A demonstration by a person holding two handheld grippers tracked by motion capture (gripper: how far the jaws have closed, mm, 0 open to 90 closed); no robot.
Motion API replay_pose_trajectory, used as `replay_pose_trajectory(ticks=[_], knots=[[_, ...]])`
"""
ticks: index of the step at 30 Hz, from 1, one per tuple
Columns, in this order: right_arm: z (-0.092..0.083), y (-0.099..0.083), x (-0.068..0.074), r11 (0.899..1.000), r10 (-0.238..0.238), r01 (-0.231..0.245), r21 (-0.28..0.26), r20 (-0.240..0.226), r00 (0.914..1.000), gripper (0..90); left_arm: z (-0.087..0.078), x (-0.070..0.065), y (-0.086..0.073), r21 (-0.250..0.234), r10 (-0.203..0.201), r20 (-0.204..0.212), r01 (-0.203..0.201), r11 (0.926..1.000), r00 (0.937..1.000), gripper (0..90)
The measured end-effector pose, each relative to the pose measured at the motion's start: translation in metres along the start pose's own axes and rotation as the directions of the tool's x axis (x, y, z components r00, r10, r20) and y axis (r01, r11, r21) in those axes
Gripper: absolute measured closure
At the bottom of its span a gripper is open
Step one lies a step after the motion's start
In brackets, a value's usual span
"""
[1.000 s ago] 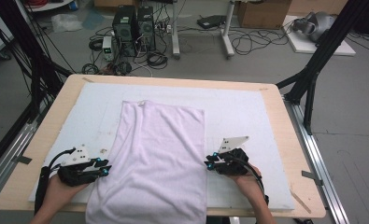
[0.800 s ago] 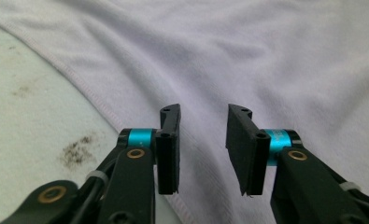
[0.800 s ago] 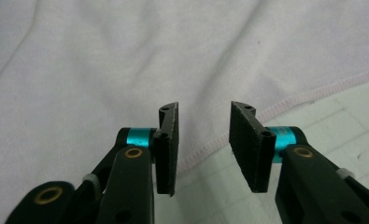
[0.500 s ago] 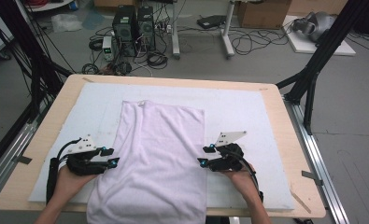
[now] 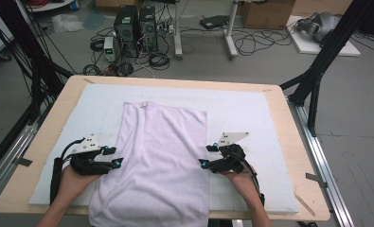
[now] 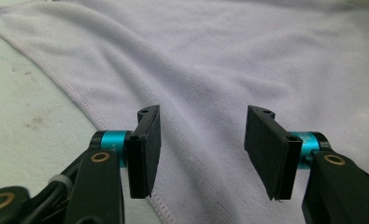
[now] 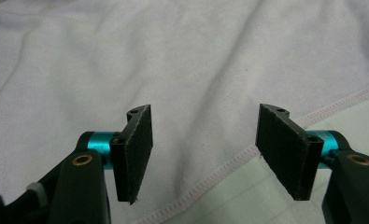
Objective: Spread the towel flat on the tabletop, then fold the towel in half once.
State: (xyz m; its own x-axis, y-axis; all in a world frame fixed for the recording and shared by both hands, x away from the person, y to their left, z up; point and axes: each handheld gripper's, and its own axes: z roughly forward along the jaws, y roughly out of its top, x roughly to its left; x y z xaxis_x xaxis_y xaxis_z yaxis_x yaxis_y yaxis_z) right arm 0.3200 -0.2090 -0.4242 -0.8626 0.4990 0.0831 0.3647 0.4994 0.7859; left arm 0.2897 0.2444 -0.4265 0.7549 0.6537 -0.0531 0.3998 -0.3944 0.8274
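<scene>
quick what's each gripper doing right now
Left gripper: open, just been opening, over the towel edge, holding nothing.
Right gripper: open, just been opening, holding nothing.

Wooden table (image 5: 289,142), pale-edged. On it, a white mat (image 5: 251,118) covering nearly the whole top. On the mat, a lilac towel (image 5: 161,156) spread flat, near end hanging over the table's front edge.
</scene>
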Motion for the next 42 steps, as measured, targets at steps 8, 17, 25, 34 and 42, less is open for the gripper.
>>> replay_pose_trajectory(ticks=[8, 17, 25, 34, 42], knots=[[-0.002, 0.001, 0.004, 1.0, -0.012, 0.012, -0.01, 0.004, 0.9999, 34.9, 0.001, 0.0, 0.001, -0.001, 0.006, 0.002, -0.006, 1.0, 1.0, 45.5], [0.003, 0.002, 0.002, 1.0, -0.023, 0.023, -0.01, -0.002, 0.9997, 35.2, 0.001, 0.004, 0.003, 0.015, 0.027, -0.007, -0.027, 0.9995, 0.9996, 45.7], [0.005, 0.013, -0.023, 1.0, 0.013, -0.013, -0.001, -0.008, 0.9999, 35.8, 0.006, 0.02, 0.015, 0.034, 0.033, 0.006, -0.033, 0.9989, 0.9994, 46.5], [0.008, 0.026, -0.049, 0.999, 0.035, -0.036, 0.035, 0.031, 0.9989, 37.2, 0.013, 0.042, 0.046, -0.001, -0.003, 0.019, 0.003, 1.0, 0.9998, 46.6], [0.002, 0.055, -0.061, 1.0, 0.004, -0.006, 0.028, 0.071, 0.9975, 38.6, 0.015, 0.059, 0.072, 0.021, -0.005, 0.025, 0.004, 0.9998, 0.9997, 50.3]])
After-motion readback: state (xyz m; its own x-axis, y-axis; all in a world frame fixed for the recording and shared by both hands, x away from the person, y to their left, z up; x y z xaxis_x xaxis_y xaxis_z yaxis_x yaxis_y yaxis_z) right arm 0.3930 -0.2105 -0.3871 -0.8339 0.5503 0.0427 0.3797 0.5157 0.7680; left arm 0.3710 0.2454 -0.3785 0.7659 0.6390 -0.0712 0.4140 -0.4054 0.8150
